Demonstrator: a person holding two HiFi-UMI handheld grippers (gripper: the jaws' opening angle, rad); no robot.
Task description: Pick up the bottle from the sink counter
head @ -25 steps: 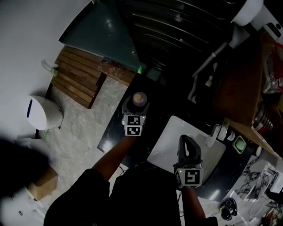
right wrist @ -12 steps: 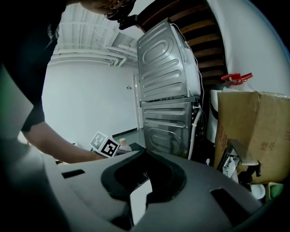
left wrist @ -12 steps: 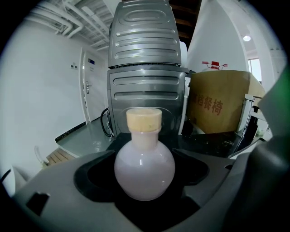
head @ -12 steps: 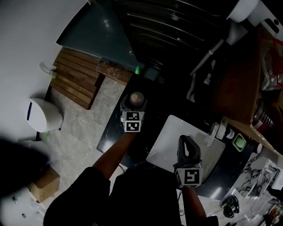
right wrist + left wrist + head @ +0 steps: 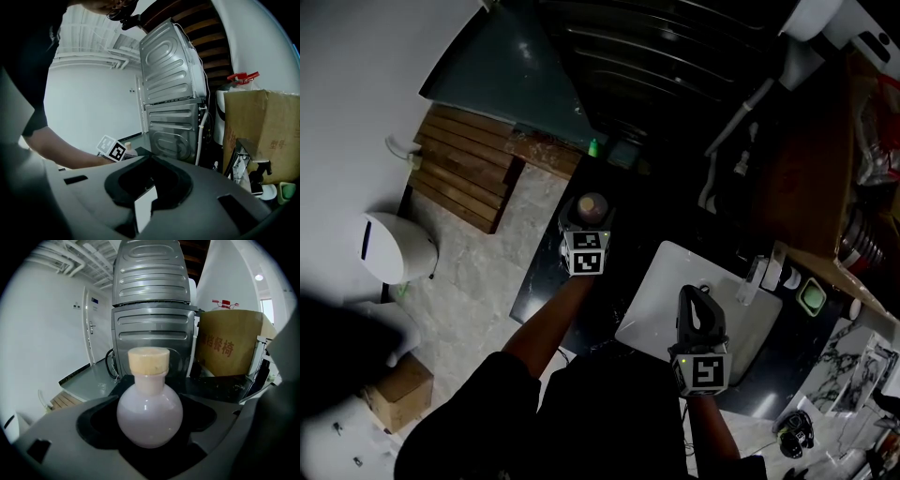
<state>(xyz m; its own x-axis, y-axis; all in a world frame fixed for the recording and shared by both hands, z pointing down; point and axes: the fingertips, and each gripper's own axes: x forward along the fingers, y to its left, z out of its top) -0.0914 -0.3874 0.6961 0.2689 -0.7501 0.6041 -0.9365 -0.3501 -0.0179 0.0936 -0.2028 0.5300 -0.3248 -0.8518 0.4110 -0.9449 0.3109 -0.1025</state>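
Observation:
A round pale lilac bottle (image 5: 150, 413) with a cork stopper stands upright between the jaws of my left gripper (image 5: 150, 434), which is shut on its belly. From the head view the bottle (image 5: 592, 205) and left gripper (image 5: 587, 223) are above the dark counter (image 5: 546, 281), left of the white sink (image 5: 661, 281). My right gripper (image 5: 698, 302) hovers over the sink basin with its jaws together and nothing in them. In its own view the right gripper (image 5: 151, 185) shows only a sliver of white sink through the hollow between the jaws.
A grey ribbed metal appliance (image 5: 151, 310) stands behind the counter, with a cardboard box (image 5: 229, 348) to its right. A faucet (image 5: 752, 279) is at the sink's far corner. On the floor to the left are a wooden slat mat (image 5: 459, 169) and a white bin (image 5: 389, 246).
Hardly anything has moved. The left gripper still holds the bottle at about the same spot, and the right gripper stays over the sink.

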